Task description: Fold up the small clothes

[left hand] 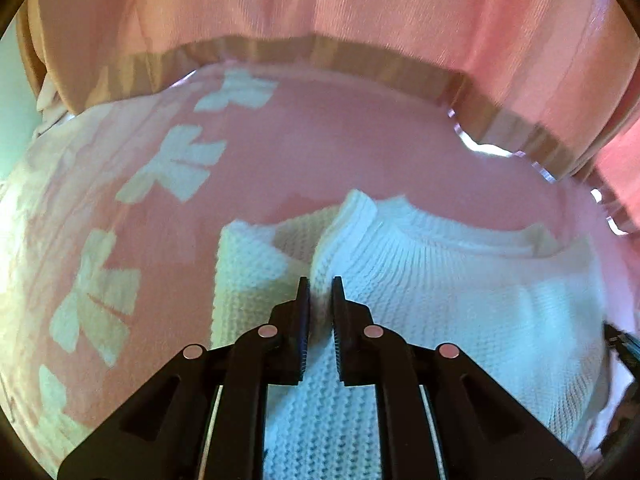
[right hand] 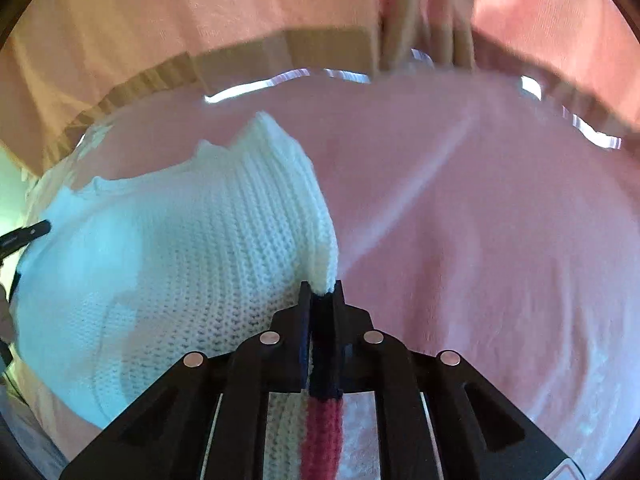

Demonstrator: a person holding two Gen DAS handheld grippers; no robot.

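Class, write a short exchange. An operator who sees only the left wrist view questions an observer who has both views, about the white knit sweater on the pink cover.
Operator: My left hand-held gripper is pinching the white sweater. What is the other one doing?
Observer: The right hand-held gripper is shut on the sweater's edge.
Operator: Any colour on the sweater that I am missing?
Observer: Yes, a navy and red striped band runs back between the right fingers.
Operator: What lies beyond that edge?
Observer: Only pink cover, crossed by a pale crease.
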